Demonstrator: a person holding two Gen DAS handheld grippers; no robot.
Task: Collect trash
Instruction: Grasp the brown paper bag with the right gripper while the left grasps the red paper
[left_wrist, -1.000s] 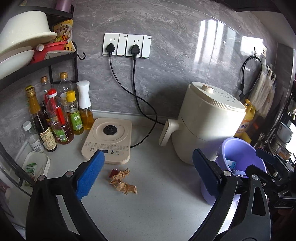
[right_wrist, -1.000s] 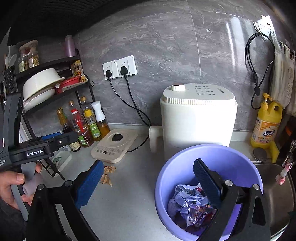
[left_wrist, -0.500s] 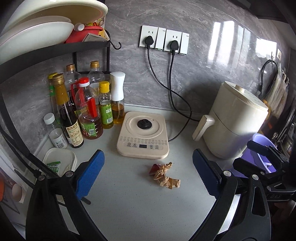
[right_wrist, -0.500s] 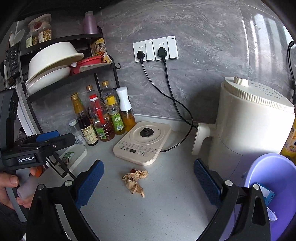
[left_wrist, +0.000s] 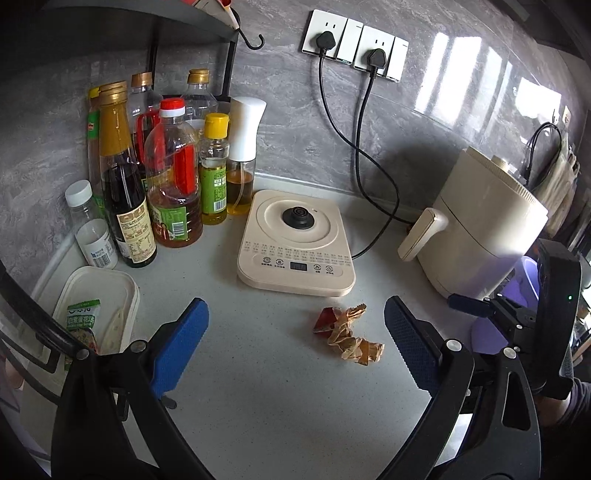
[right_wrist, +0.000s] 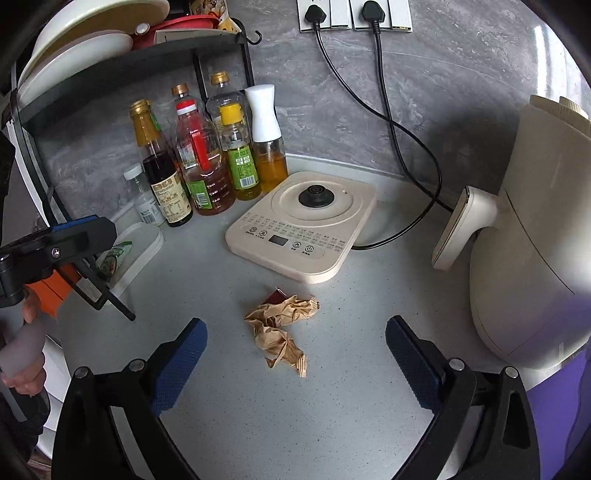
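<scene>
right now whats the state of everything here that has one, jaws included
left gripper: jaws open, empty
right gripper: jaws open, empty
crumpled brown wrapper: loose on the counter, not yet picked up
kettle base: nothing standing on it, cord plugged in
wall sockets: two plugs in
air fryer: drawer shut
bottles: upright, capped
white container: lidless, packets inside

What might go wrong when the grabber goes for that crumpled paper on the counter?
1. The wrapper is a loose, twisted strip with a red scrap at one end, so a pinch by the right hand-held gripper may leave part behind.
2. The kettle base sits just past it; overshooting could bump it or its cord.
</scene>
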